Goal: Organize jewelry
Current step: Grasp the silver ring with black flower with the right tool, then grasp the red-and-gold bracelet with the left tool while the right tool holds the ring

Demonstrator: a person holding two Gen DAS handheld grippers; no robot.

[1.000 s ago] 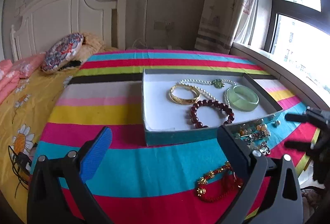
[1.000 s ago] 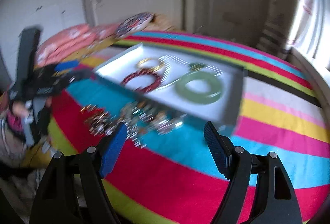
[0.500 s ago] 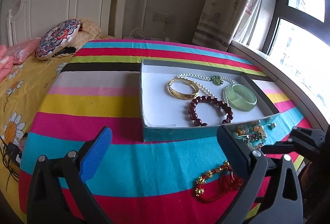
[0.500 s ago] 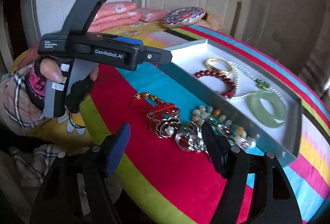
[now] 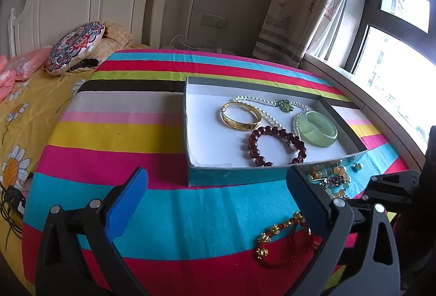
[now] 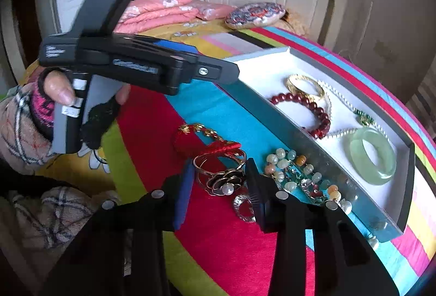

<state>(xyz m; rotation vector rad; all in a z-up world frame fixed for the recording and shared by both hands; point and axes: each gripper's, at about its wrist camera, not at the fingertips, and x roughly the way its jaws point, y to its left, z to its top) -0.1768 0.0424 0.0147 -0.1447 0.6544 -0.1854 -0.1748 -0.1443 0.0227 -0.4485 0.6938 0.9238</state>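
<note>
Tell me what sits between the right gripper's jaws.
In the right wrist view, the gold bangle with a black flower and pearl lies between the closing jaws of the right gripper, on the striped cloth.

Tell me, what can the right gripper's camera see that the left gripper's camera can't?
Only the right wrist view shows the person's hand holding the left gripper's handle, and the black flower ring between the closing jaws of the right gripper.

Only the left wrist view shows the window, the curtain and the open left gripper.

Both show the tray with the green bangle, gold bangle, dark red bead bracelet and pearl necklace, plus the red cord bracelet.
</note>
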